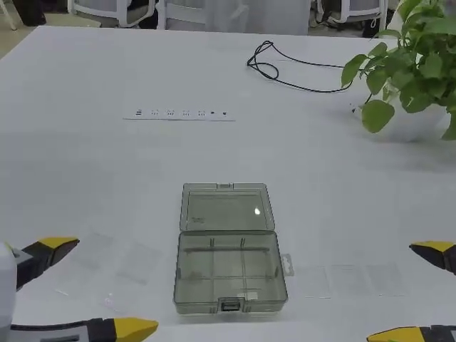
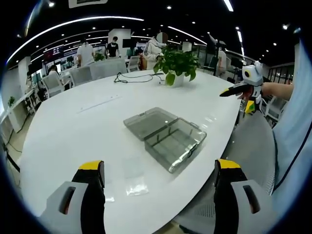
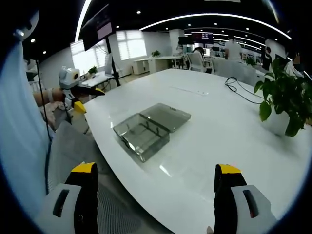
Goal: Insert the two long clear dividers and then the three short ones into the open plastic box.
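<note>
Box (image 1: 229,278) of grey see-through plastic lay open on the white table (image 1: 85,164), toward 6 o'clock in the head view, near the table's front edge. Its lid (image 1: 226,207) was folded back flat at 12 o'clock and its latch faced 6 o'clock. Thin lines crossed the inside of the box, but whether these were dividers or slots could not be told.

Faint clear dividers (image 1: 135,260) lay flat on the table at 9 o'clock from the box, and more clear pieces (image 1: 349,278) lay at 3 o'clock; their number was too hard to make out.

The left gripper (image 1: 100,288) hung at 8 o'clock from the box, its yellow-tipped fingers (image 1: 57,246) wide apart and holding nothing. The right gripper (image 1: 413,291) hung at 4 o'clock, its fingers (image 1: 431,247) likewise spread and bare. Both were apart from the box.

A power strip (image 1: 178,114) lay at 11 o'clock from the box, a black cable (image 1: 285,68) at 1 o'clock, and a potted plant (image 1: 410,71) at 2 o'clock.
</note>
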A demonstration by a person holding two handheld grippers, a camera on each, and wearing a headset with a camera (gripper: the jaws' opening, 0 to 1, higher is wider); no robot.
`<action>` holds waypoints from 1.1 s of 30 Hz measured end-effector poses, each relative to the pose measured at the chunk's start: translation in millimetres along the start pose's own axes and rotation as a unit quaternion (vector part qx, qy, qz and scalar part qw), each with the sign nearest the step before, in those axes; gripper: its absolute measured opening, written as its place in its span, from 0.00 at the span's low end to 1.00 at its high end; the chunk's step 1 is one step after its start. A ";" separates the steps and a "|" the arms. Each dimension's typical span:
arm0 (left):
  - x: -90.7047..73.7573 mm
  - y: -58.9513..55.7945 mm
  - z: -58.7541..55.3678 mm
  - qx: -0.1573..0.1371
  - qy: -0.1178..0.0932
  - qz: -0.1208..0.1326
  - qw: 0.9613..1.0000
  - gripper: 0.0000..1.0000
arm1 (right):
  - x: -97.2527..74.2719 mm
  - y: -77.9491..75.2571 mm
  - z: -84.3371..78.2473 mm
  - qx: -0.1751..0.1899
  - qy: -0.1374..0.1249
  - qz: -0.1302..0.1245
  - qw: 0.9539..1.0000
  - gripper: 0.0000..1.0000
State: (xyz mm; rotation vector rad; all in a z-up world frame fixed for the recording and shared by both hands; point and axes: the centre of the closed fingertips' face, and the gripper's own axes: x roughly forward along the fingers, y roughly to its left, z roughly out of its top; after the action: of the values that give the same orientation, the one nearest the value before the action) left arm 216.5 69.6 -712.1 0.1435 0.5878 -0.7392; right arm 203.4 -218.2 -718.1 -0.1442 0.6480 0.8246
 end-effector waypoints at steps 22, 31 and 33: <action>3.4 0.7 -3.4 -0.007 -0.015 -0.004 1.000 0.95 | -6.5 7.6 9.9 -0.012 0.002 -0.003 1.000 1.00; 5.6 3.4 -8.1 -0.010 -0.009 -0.012 1.000 0.95 | -9.6 6.3 6.7 -0.006 -0.001 -0.015 1.000 1.00; 7.0 4.7 -9.2 -0.011 -0.008 -0.012 1.000 0.95 | -9.2 7.6 4.8 -0.004 0.001 -0.015 1.000 1.00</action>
State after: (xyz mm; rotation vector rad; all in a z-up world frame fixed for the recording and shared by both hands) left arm 219.6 71.9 -724.0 0.1097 0.5826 -0.7572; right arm 195.6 -217.1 -708.0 -0.1622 0.6426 0.7977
